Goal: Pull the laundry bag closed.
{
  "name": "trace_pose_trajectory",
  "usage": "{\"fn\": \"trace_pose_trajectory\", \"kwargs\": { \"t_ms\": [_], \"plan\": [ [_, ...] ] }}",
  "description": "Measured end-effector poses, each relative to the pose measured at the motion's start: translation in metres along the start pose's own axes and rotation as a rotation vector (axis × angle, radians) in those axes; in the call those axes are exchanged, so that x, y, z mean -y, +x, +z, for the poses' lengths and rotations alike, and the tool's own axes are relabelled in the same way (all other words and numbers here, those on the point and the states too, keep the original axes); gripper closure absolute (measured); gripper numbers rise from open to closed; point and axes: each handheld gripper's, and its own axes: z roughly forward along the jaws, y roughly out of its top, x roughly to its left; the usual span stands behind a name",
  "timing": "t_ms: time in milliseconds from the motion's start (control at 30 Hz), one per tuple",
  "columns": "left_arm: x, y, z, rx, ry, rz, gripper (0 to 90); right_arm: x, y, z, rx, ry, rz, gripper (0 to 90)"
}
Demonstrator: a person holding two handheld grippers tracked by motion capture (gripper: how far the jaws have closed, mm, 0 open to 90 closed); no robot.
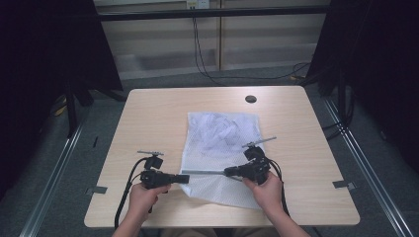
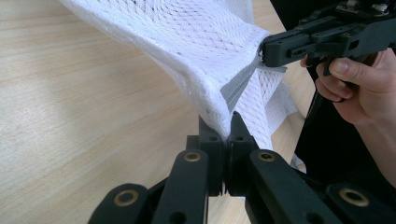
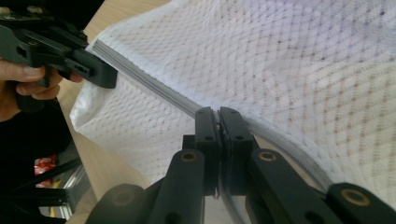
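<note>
Mesh bag (image 1: 221,143), white netting w/ grey zip strip (image 1: 205,172), pinched by both grippers

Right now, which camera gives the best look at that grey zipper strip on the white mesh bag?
The right gripper view: the grey zipper strip runs close-up between both grippers. The left gripper view shows a short stretch; the high view shows a thin line across the white mesh bag.

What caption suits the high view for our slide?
Two hand-held black tongs, left and right, stretch the grey zipper edge of a white mesh laundry bag on a pale wooden table.
</note>
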Motion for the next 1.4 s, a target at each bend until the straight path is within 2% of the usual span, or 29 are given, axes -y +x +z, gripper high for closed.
{"fn": "trace_pose_trajectory", "kwargs": {
  "t_ms": [100,200,333,867,900,967,1400],
  "plan": [
    [0.000,0.002,-0.004,-0.004,-0.014,-0.005,88.7,0.001,-0.004,-0.003,0.016,0.001,0.005,86.9],
    [0.001,0.003,-0.004,-0.003,-0.014,-0.007,88.7,0.004,-0.011,-0.007,0.012,-0.008,0.025,86.9],
    [0.001,0.002,-0.003,0.003,-0.015,-0.018,88.7,0.006,-0.014,-0.012,0.019,-0.011,0.023,86.9],
    [0.001,0.002,-0.003,-0.005,-0.009,-0.010,88.6,0.008,-0.018,-0.018,0.026,-0.012,0.024,86.8],
    [0.001,0.002,-0.003,-0.001,-0.014,-0.020,88.7,0.008,-0.018,-0.018,0.037,-0.007,0.019,86.8],
    [0.001,0.003,-0.004,-0.005,-0.011,-0.010,88.6,0.008,-0.018,-0.019,0.031,-0.007,0.023,86.8],
    [0.001,0.003,-0.003,-0.003,-0.010,-0.015,88.7,0.009,-0.021,-0.027,0.054,-0.002,0.019,86.8]
  ]
}}
